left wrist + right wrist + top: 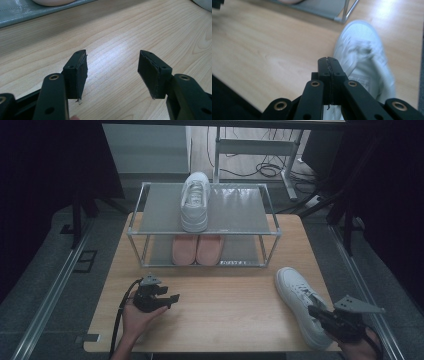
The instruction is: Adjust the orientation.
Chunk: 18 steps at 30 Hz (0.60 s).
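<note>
1. Here, on the wooden table point(225, 310): left gripper point(170, 299) resting with jaws spread wide, nothing between; right gripper point(328, 65) pinched flat together, empty, poised over a loose white sneaker point(301, 305).
2. Likely to skid off the near right edge if nudged, sneaker lying close to it.
3. Toe aimed toward the shoe rack point(145, 225), heel toward the person, long axis slanting slightly left.

A rack point(270, 220) stands at the back of the worktop point(220, 310), with one shoe point(195, 200) on its top shelf, a pair of shoes point(197, 249) (side by side) on the bottom shelf, and another shoe point(300, 300) on the worktop's right.
</note>
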Tool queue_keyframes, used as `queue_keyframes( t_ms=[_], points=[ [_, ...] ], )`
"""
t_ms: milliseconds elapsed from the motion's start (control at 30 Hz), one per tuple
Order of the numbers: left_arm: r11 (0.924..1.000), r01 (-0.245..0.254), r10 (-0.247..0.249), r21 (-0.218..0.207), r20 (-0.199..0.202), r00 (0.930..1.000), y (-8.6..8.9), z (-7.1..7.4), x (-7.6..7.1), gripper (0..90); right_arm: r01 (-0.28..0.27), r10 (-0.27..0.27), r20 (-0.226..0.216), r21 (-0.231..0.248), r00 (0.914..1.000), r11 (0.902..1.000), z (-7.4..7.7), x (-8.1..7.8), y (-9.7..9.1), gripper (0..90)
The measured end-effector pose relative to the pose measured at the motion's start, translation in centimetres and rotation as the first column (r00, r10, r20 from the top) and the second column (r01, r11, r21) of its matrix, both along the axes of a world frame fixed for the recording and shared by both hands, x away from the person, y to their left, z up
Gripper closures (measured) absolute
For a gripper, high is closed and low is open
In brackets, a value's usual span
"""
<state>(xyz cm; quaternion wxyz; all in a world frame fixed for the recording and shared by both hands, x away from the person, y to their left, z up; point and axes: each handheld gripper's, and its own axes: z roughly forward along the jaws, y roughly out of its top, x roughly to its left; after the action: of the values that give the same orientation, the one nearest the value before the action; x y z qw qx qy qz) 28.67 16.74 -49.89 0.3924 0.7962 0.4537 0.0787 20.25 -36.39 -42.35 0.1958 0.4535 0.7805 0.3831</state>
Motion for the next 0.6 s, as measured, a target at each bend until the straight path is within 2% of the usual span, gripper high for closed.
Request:
queue_keyframes(
  t_ms=[133,300,433,600],
  points=[
    [1.0000,0.002,-0.002,0.003,-0.003,1.0000,-0.1,-0.1,0.0,41.2,0.008,-0.008,0.007,0.010,0.9999,0.9999,0.9,1.3,-0.6,87.6],
    [1.0000,0.000,0.000,0.001,-0.002,1.0000,0.0,0.0,0.0,41.1,0.034,-0.034,-0.012,0.023,0.9993,0.9991,0.7,2.7,-1.7,88.5],
    [1.0000,-0.001,0.001,0.002,0.000,1.0000,0.0,0.0,-0.1,41.0,0.057,-0.056,-0.019,0.035,0.9982,0.9978,0.4,3.0,-2.6,87.8],
    [1.0000,0.007,-0.007,0.000,-0.002,1.0000,-0.1,0.0,0.0,40.9,0.068,-0.066,-0.042,0.041,0.9969,0.9968,0.1,3.3,-3.7,79.4]
  ],
)
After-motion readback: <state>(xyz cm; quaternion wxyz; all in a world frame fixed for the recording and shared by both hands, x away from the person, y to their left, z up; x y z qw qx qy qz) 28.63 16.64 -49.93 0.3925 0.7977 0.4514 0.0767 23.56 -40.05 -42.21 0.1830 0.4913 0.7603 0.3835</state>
